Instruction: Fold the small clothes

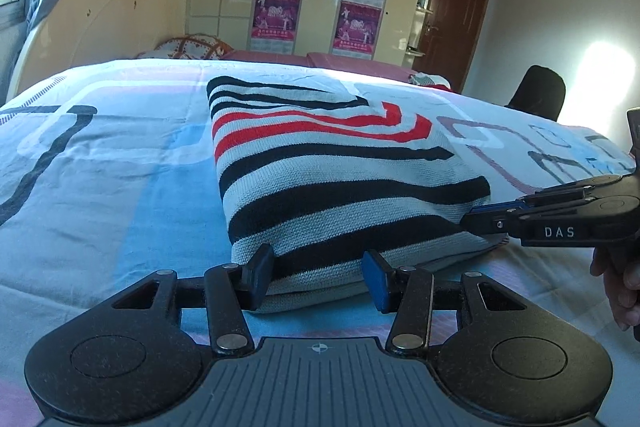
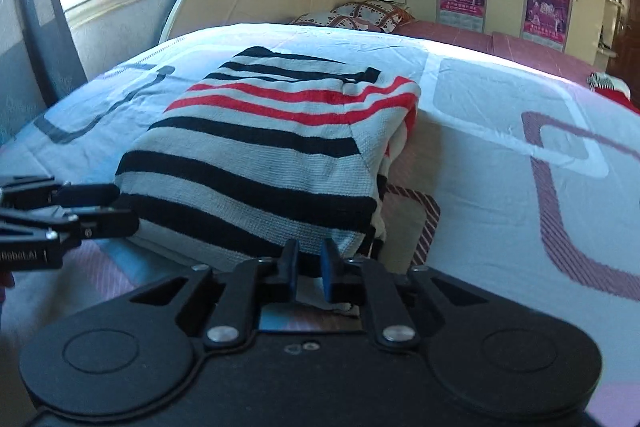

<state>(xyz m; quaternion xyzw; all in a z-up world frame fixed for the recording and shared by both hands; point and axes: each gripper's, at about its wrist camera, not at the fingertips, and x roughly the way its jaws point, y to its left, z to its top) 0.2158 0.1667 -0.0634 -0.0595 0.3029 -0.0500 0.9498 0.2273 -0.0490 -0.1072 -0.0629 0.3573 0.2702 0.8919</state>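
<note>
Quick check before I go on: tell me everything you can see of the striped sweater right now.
The striped sweater is a knit, grey-white with black bands and two red ones toward the far end. It lies folded into a thick, roughly rectangular stack on the patterned bedsheet, with layered edges showing on one side. The left gripper has its jaws apart against the near edge; whether they press it is unclear. The right gripper sits at the other near corner, jaws nearly shut; whether they pinch the knit is unclear.

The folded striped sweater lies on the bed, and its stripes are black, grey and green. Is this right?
Not quite. The folded striped sweater does lie on the bed, but its stripes are black, grey and red, not green. Both wrist views show the red bands near its far end.
</note>
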